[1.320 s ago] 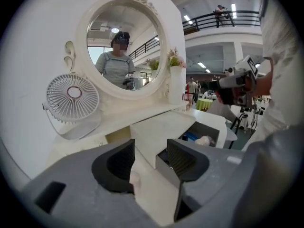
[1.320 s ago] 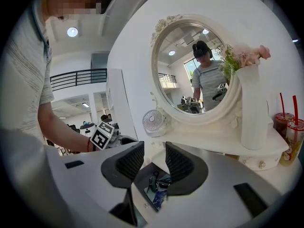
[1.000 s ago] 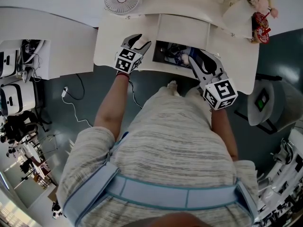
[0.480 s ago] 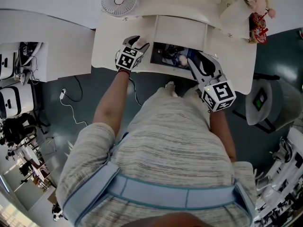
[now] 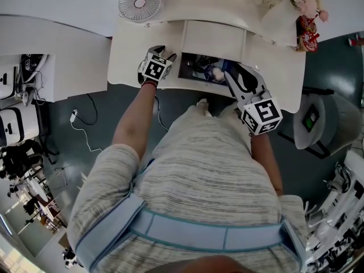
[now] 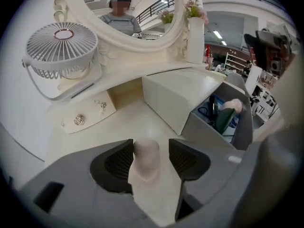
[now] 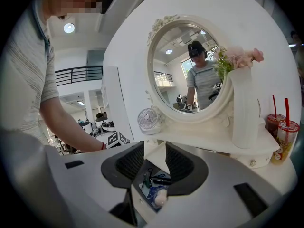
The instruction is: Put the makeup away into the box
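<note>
In the lower middle of the left gripper view, the left gripper (image 6: 150, 151) has its jaws spread wide (they have just been opening). A pale pink makeup item (image 6: 146, 161) stands between them on the white table (image 6: 118, 122), close to the left pad, and no grip on it shows. The right gripper (image 7: 155, 158) has its jaws partly apart, with nothing between the pads. Farther, at the right of the left gripper view, the box (image 6: 204, 127) is open with other makeup inside. At the upper left stands a fan (image 6: 61, 49).
</note>
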Action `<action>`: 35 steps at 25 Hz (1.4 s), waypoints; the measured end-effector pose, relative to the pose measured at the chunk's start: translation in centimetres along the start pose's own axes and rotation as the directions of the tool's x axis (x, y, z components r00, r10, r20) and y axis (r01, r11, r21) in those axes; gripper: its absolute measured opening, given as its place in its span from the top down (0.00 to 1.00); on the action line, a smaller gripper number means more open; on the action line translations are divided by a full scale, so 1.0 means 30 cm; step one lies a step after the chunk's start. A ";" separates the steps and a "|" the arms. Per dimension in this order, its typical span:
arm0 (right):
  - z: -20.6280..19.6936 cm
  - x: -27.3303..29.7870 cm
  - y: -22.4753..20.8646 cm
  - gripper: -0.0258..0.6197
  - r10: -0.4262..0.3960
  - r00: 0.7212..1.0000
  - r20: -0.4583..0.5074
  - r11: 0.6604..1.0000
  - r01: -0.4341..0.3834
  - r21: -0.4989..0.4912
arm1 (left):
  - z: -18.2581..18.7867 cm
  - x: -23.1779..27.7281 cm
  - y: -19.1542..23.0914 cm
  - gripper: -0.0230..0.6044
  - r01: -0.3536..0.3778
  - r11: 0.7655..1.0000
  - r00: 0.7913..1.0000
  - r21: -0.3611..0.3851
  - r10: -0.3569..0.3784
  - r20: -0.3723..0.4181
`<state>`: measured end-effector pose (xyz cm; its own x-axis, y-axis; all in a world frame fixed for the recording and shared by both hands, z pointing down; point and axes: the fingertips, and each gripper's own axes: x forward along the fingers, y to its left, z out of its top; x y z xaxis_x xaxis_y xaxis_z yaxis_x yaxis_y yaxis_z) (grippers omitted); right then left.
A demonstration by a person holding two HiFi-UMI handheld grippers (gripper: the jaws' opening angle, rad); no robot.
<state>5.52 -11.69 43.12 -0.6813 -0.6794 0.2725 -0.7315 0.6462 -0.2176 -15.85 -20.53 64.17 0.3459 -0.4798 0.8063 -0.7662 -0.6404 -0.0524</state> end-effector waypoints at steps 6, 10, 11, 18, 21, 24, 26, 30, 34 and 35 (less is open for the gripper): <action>0.001 0.004 -0.007 0.80 -0.009 1.000 -0.006 1.000 0.009 -0.002 | -0.046 0.021 0.038 0.65 -0.044 0.999 0.998 -0.018 0.043 -0.041; 0.002 0.006 -0.009 0.80 -0.012 1.000 -0.008 1.000 0.012 -0.004 | -0.050 0.023 0.050 0.70 -0.044 0.998 0.998 -0.038 0.042 -0.047; 0.002 0.006 -0.009 0.80 -0.012 1.000 -0.009 1.000 0.012 -0.005 | -0.050 0.025 0.049 0.70 -0.041 0.998 0.998 -0.040 0.039 -0.051; 0.008 0.013 -0.002 0.80 -0.010 1.000 -0.010 1.000 0.010 -0.011 | -0.052 0.034 0.049 0.71 -0.032 0.998 0.998 -0.050 0.029 -0.059; 0.008 0.015 0.001 0.80 -0.008 1.000 -0.013 1.000 0.008 -0.010 | -0.046 0.030 0.054 0.71 -0.034 0.998 0.998 -0.056 0.031 -0.052; 0.008 0.014 0.000 0.80 -0.009 1.000 -0.013 1.000 0.009 -0.010 | -0.035 0.021 0.056 0.71 -0.034 0.997 0.999 -0.068 0.032 -0.038; 0.010 0.014 0.003 0.80 -0.008 1.000 -0.012 1.000 0.008 -0.013 | -0.033 0.009 0.051 0.72 -0.027 0.997 0.999 -0.066 0.025 -0.032; 0.011 0.018 0.009 0.80 -0.005 1.000 -0.011 1.000 0.005 -0.018 | -0.014 -0.019 0.038 0.72 -0.020 0.998 1.000 -0.054 0.020 0.003; 0.015 0.020 0.016 0.80 0.004 1.000 -0.011 1.000 -0.004 -0.025 | 0.039 -0.057 0.026 0.72 -0.022 0.997 0.998 -0.070 0.026 0.065; 0.016 0.020 0.018 0.80 0.005 1.000 -0.010 1.000 -0.006 -0.027 | 0.056 -0.068 0.020 0.72 -0.022 0.997 0.996 -0.076 0.028 0.082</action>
<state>4.69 -11.91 42.70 -0.6850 -0.6723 0.2808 -0.7265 0.6593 -0.1936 -16.12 -20.95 61.51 0.3677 -0.5449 0.7536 -0.8123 -0.5827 -0.0250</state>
